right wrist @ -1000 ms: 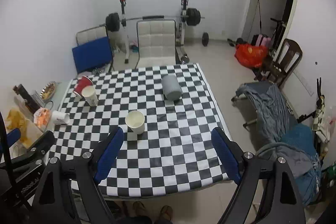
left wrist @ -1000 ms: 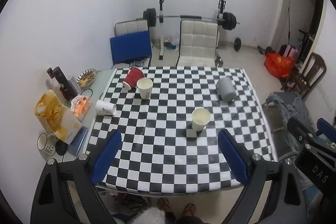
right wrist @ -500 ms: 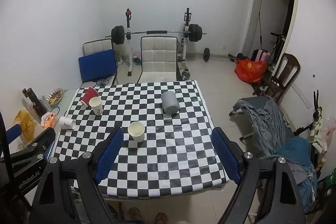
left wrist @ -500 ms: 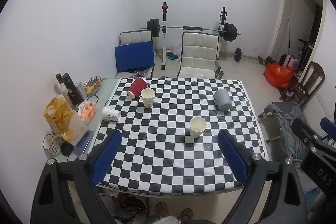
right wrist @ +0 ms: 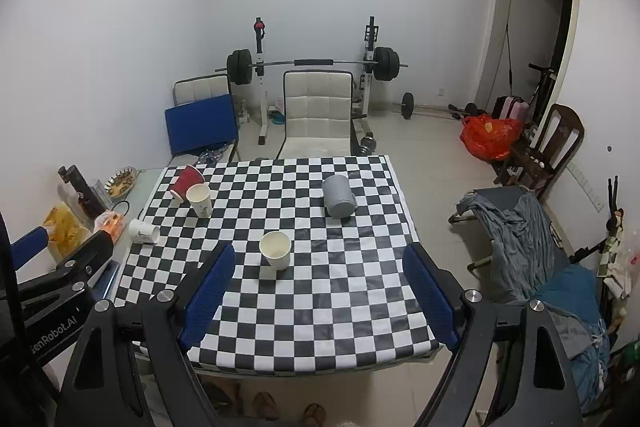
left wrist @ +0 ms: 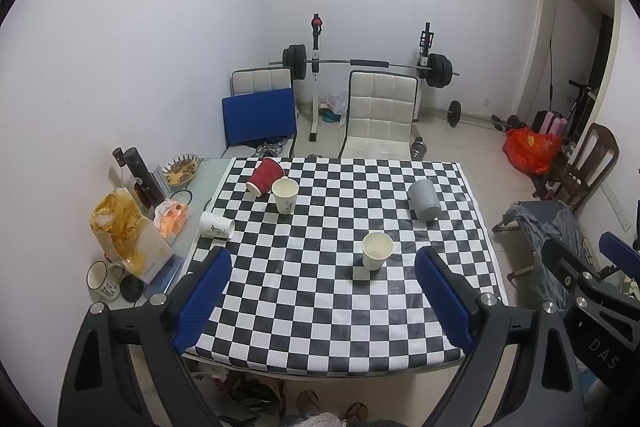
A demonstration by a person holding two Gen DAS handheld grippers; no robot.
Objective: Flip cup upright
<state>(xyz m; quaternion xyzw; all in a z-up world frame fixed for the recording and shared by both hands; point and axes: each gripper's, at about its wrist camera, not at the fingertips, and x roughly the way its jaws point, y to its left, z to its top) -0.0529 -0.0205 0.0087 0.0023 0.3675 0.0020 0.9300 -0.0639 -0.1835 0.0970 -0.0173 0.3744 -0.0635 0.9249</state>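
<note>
From the left wrist camera I look down on the checkered table (left wrist: 320,307) with my left gripper (left wrist: 322,299) spread wide, its blue pads (left wrist: 202,301) well apart and holding nothing, hanging above the near edge. A cream paper cup (left wrist: 377,250) stands upright near the middle of the cloth, mouth up. Farther back on the left a second cream cup (left wrist: 285,195) also stands upright, and just behind it the red cup (left wrist: 265,175) lies tipped on its side, the two close enough that I cannot tell whether they touch. A white printed cup (left wrist: 216,225) lies on its side at the left edge of the cloth, and a grey cup (left wrist: 424,199) sits tilted toward the far right corner. Beside the table on the left I see a yellow snack bag (left wrist: 124,231) and a white mug (left wrist: 102,277); at the lower right the right gripper's black body pokes into frame. From the right wrist camera the right gripper (right wrist: 320,297) is likewise wide open and empty — its pads (right wrist: 430,295) flank the near part of the table (right wrist: 320,327). The upright cream paper cup (right wrist: 275,249) sits just ahead of the left pad, not touching it. The red cup (right wrist: 187,180) lies tipped at the far left, the grey cup (right wrist: 339,195) on its side far right, and a white padded chair (right wrist: 318,115) stands behind the table in front of a barbell rack (right wrist: 316,63).
</note>
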